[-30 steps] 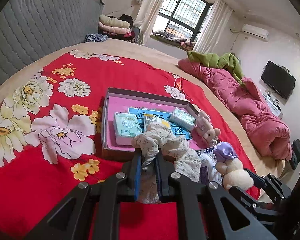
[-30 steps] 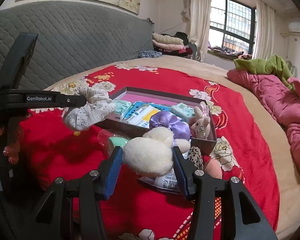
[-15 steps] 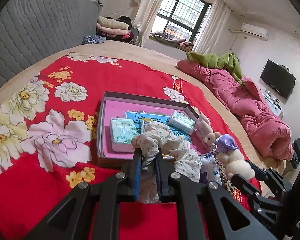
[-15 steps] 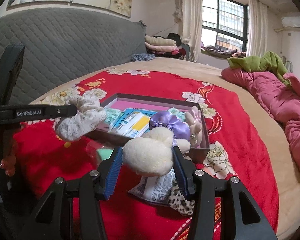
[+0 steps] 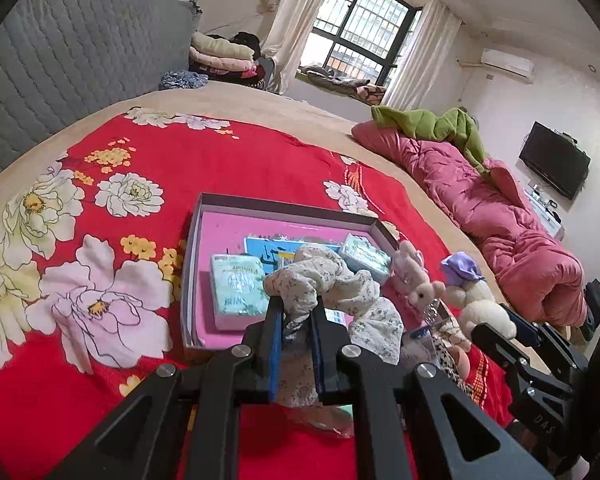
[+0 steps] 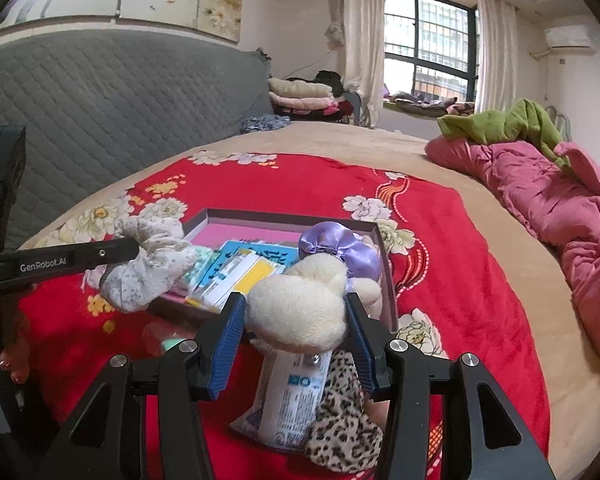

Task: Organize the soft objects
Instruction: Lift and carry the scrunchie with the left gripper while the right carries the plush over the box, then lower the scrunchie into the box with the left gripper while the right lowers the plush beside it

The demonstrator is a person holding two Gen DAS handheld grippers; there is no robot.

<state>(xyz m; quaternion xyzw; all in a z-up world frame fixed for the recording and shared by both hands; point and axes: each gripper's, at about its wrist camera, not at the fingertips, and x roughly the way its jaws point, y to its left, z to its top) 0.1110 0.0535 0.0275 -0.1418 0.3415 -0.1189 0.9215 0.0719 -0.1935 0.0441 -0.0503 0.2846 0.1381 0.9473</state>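
Observation:
My left gripper [image 5: 294, 304] is shut on a cream floral scrunchie [image 5: 332, 280], held above the near edge of a brown box with a pink floor [image 5: 236, 224]. The same scrunchie [image 6: 150, 264] shows at the left in the right wrist view. My right gripper [image 6: 296, 308] is shut on a cream plush bear with a purple satin cap [image 6: 300, 304], over the box's near right corner [image 6: 388, 280]. In the left wrist view the bear [image 5: 480, 308] hangs right of the box. A small pink plush rabbit [image 5: 416, 280] sits at the box's right side.
Tissue packs [image 5: 236, 284] and a blue card [image 5: 268, 250] lie in the box. A wipes packet [image 6: 288, 392] and leopard-print cloth [image 6: 344, 416] lie on the red floral blanket [image 5: 140, 168] near the box. A pink quilt [image 6: 560, 208] is heaped at right; a grey headboard [image 6: 100, 100] stands behind.
Both grippers have risen and moved toward the box with their loads; the bear now hangs over the box's near right corner. Both grips are unchanged.

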